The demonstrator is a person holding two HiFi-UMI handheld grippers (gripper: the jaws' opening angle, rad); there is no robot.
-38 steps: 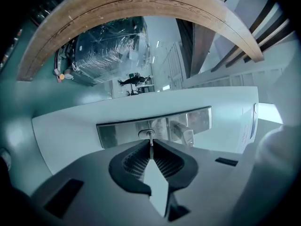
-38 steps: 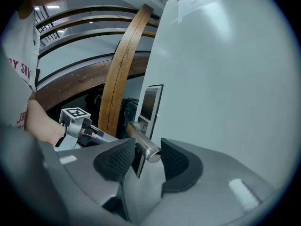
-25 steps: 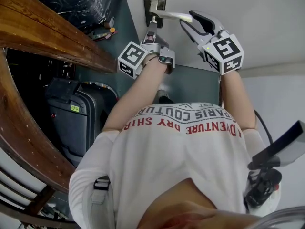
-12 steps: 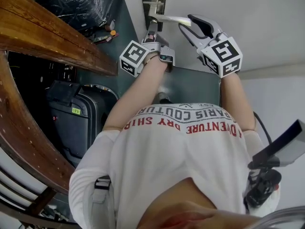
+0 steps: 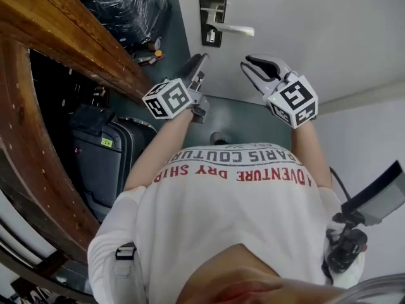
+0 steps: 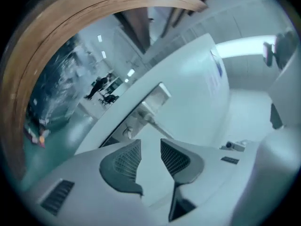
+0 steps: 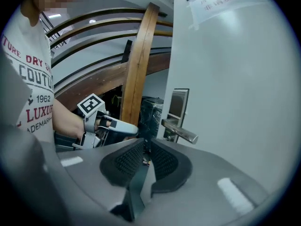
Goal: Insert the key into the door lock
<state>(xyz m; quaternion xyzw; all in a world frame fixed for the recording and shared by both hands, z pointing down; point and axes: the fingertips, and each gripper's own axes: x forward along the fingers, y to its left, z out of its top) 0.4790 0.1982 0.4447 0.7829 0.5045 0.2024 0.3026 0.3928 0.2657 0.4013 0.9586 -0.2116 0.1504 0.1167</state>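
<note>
Along the left edge, curved wooden rails (image 5: 57, 37). Behind them, at middle left, a dark suitcase (image 5: 101, 163); at top, a black wrapped bundle (image 5: 126, 2). Dark green floor (image 5: 180, 40) at top centre. Pale wall (image 5: 373, 138) at right. In the left gripper view, upper left, ceiling lights (image 6: 99, 38).

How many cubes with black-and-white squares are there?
2. One marker cube sits on the left tool; the other sits on the right tool, below the door handle.
</note>
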